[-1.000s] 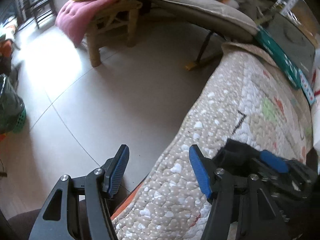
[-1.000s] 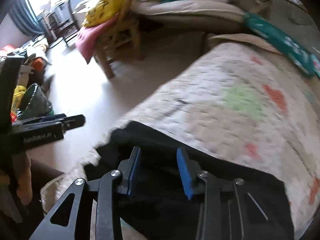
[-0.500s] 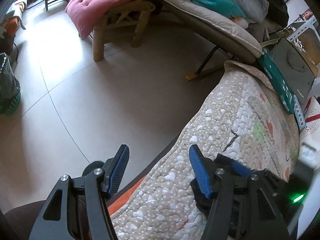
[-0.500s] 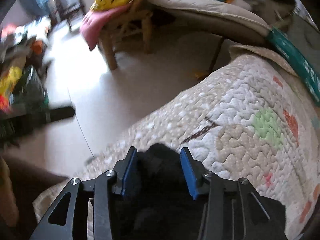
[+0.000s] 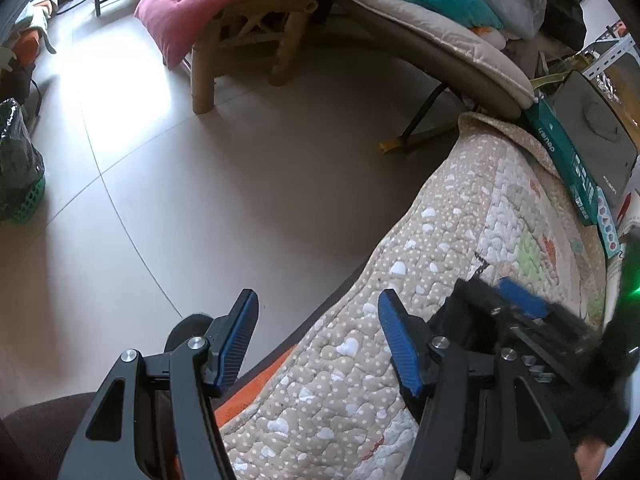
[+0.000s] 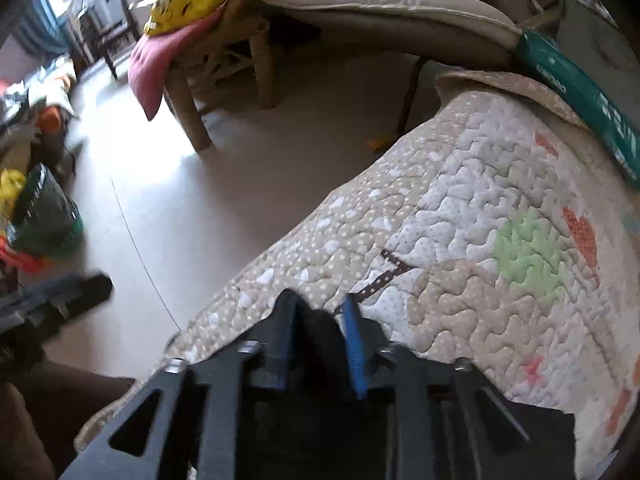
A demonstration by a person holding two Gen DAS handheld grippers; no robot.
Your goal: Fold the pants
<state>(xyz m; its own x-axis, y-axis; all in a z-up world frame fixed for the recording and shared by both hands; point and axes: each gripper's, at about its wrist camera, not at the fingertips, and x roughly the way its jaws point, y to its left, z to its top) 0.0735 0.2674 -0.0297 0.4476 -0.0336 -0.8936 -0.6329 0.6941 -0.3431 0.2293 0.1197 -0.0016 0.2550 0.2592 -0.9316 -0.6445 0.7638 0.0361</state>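
The black pants lie on a quilted bed cover. My right gripper is shut on a bunched fold of the black pants and holds it over the quilt near its left edge. In the left wrist view the pants show as a dark bunch at the lower right, with the right gripper on them. My left gripper is open and empty, left of the pants, straddling the quilt's edge above the floor.
A tiled floor lies left of the bed. A wooden chair with a pink cushion and a padded lounger stand beyond. A green box lies at the quilt's far end. A green basket sits at far left.
My right gripper has closed on the pants and pulled the fabric into a bunch further onto the quilt. My left gripper stays open, and its view has tilted up a little.
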